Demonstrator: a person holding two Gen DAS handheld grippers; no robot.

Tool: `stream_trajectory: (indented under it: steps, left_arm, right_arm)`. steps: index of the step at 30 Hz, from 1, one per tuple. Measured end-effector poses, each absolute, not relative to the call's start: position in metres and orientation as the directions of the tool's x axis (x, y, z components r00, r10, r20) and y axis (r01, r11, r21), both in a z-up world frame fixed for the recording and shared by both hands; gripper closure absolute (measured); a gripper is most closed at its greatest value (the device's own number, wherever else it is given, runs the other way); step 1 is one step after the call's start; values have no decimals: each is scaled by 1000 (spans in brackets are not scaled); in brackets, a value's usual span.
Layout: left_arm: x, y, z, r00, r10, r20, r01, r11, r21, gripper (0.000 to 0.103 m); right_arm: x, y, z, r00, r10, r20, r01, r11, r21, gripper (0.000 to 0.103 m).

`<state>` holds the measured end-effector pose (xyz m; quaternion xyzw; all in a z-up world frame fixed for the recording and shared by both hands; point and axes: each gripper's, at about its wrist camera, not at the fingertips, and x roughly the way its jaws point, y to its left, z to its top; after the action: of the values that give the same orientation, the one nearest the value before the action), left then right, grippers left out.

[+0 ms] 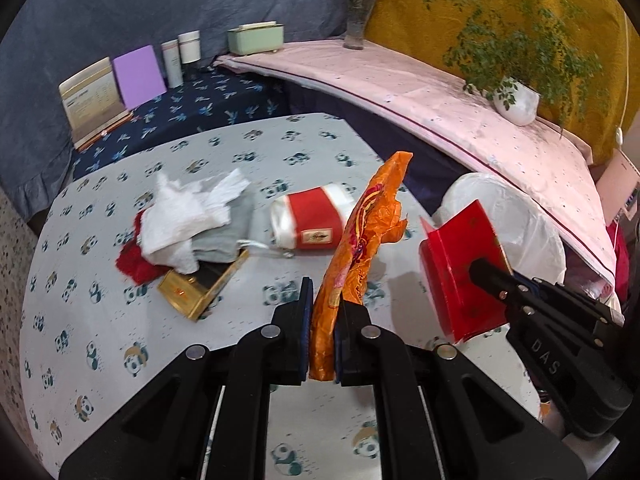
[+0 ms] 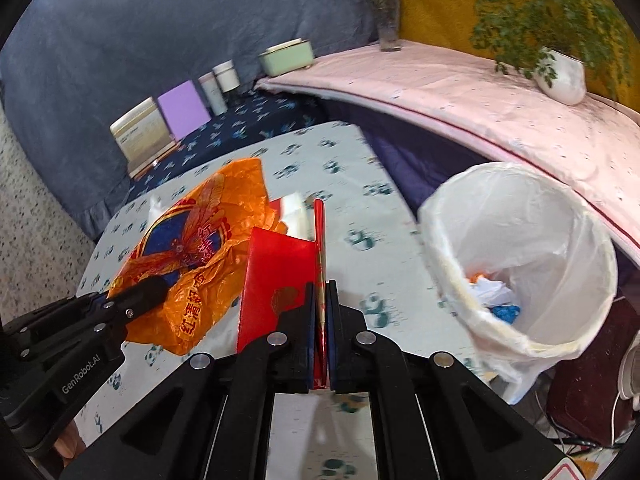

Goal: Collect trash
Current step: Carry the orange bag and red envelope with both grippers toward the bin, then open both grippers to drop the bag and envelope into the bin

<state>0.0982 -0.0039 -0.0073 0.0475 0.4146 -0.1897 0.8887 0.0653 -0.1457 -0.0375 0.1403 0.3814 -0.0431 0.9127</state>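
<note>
My left gripper (image 1: pixel 323 304) is shut on an orange plastic wrapper (image 1: pixel 360 248), held above the panda-print table (image 1: pixel 224 160); the wrapper also shows in the right wrist view (image 2: pixel 200 264). My right gripper (image 2: pixel 320 300) is shut on a red paper box (image 2: pixel 276 284), also seen in the left wrist view (image 1: pixel 460 264). A white-lined trash bin (image 2: pixel 520 256) stands off the table's right edge, with some trash inside. On the table lie a crumpled white tissue (image 1: pixel 188 216), a grey cloth (image 1: pixel 228 232), a red-and-white packet (image 1: pixel 312 220) and a gold box (image 1: pixel 200 288).
A pink-covered ledge (image 1: pixel 440 96) runs behind the bin with a potted plant (image 1: pixel 516 100) and a flower vase (image 1: pixel 356 20). A green box (image 1: pixel 256 38), jars, a purple card (image 1: pixel 140 76) and a calendar (image 1: pixel 92 100) stand at the back left.
</note>
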Motion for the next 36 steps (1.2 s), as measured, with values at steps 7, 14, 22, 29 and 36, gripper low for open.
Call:
stream_trajectory:
  steps: [7, 14, 22, 29, 36]
  left_arm:
    - [96, -53, 0, 571, -347, -744, 455, 888, -66, 95]
    - [95, -110, 1, 539, -401, -741, 542, 838, -60, 95]
    - [98, -165, 0, 493, -455, -741, 617, 784, -70, 95]
    - [109, -193, -5, 460, -486, -743, 637, 764, -105, 92]
    - [116, -197, -7, 477, -477, -738, 629, 772, -93, 70]
  right_arm:
    - [50, -203, -32, 722, -54, -690, 294, 927, 235, 99]
    - [36, -260, -33, 720, -138, -680, 399, 885, 242, 99]
    - [24, -308, -39, 704, -199, -682, 484, 837, 255, 99]
    - [21, -329, -49, 686, -213, -695, 513, 820, 255, 99]
    - [30, -332, -53, 683, -209, -700, 514, 818, 258, 99]
